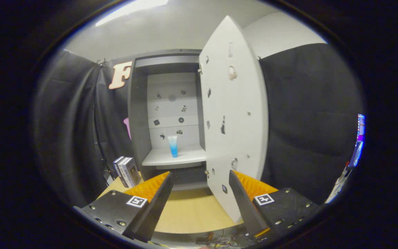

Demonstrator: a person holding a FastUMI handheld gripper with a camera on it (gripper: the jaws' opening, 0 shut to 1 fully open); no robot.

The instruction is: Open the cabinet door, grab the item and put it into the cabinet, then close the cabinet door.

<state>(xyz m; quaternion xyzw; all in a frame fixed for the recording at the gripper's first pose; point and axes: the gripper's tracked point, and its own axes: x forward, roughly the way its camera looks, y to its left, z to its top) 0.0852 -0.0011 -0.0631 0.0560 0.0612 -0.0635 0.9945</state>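
1. Nearest the camera, in the gripper view, the hand-held gripper stands with its two fingers apart and nothing between them; they frame the lower middle of the frame, one at lower left, one at lower right.

2. Between and under the fingers runs the pale wooden bench, bare in the stretch just ahead of them.

3. Beyond the fingers, at the centre of the frame, the cabinet stands open. Its door is swung wide towards the camera, hinged on the right of the opening, with its lower edge reaching down just beside the right finger.

4. On the cabinet shelf, a little left of the midline between the fingers and slightly above their tips, stands a tube. It is upright, long axis vertical, pale and translucent at the top and shading to bright blue at the base. It looks light and slim.

5. Judging by this, the item is already inside, so the step left is closing the door. The relation that matters is the door: it lies right of centre, closest to the right finger, and would need pushing leftwards.

6. Left of the cabinet, above the left finger, a few small boxes stand upright on the bench.
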